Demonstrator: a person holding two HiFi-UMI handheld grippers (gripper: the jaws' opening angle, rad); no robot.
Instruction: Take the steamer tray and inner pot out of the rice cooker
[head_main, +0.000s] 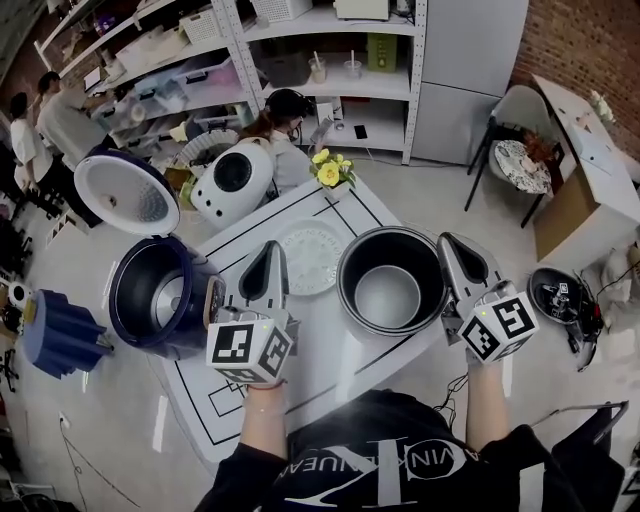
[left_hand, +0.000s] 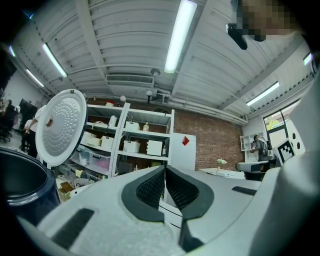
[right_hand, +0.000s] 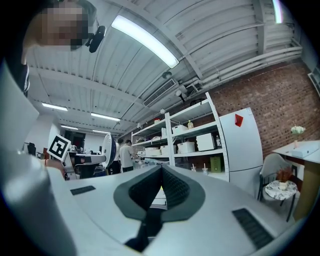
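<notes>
The dark blue rice cooker stands at the table's left edge, its lid raised and its cavity without a pot. On the white table the black inner pot sits at the middle right. The white perforated steamer tray lies flat just left of the pot. My left gripper hovers shut and holds nothing, between the cooker and the tray. My right gripper is shut with nothing in it, beside the pot's right rim. In the left gripper view the left gripper has its pads together, with the cooker's lid at left.
A vase of yellow flowers stands at the table's far corner. A white round appliance sits on the floor behind the table. People work at the shelves to the far left. A chair and a desk are at right.
</notes>
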